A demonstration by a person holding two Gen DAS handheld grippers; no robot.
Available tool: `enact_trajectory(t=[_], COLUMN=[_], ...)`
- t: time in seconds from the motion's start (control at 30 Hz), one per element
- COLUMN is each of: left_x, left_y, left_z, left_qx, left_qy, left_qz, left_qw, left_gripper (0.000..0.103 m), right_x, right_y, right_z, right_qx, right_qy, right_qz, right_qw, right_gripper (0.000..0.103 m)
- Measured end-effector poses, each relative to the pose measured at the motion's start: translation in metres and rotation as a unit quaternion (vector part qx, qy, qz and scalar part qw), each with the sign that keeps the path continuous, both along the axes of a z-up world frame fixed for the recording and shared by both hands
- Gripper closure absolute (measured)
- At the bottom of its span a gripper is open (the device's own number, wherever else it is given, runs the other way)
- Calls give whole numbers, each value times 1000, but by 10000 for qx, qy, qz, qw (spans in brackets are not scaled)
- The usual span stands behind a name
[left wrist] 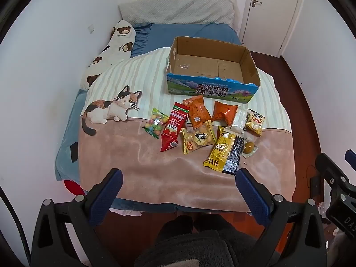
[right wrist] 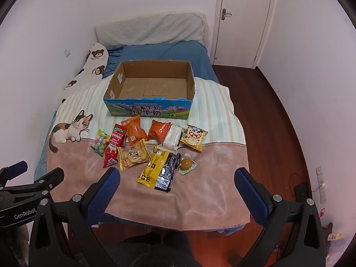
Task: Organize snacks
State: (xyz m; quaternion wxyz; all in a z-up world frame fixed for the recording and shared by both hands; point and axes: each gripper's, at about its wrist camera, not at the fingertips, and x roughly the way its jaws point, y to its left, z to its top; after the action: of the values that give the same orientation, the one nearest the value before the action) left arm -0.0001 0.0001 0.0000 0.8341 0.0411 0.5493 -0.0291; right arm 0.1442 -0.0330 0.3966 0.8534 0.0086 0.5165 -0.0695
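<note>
Both blue-padded grippers, left gripper (left wrist: 179, 193) and right gripper (right wrist: 176, 192), hover spread wide, holding nothing. Assorted foil snack packets (right wrist: 153, 151) lie clustered just before the open cardboard milk carton box (right wrist: 146, 109), probably staged for loading.

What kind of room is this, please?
Most likely a bedroom in a home. A bed with a grey pillow fills the room, a cat-print blanket covers it, and a white door stands at the far wall.
</note>
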Motion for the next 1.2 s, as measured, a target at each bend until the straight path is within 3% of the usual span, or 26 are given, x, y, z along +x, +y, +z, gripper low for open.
enact_trajectory(t=[1.2], left_x=[-12], left_y=[-15], left_z=[14], left_qx=[44], left_qy=[-120], left_qz=[-89], left_qw=[9999], left_gripper=[0], right_x=[-16], right_y=[-8], right_z=[9], right_qx=[22], right_qy=[-22], right_qz=[-26], right_qw=[10000], right_gripper=[0])
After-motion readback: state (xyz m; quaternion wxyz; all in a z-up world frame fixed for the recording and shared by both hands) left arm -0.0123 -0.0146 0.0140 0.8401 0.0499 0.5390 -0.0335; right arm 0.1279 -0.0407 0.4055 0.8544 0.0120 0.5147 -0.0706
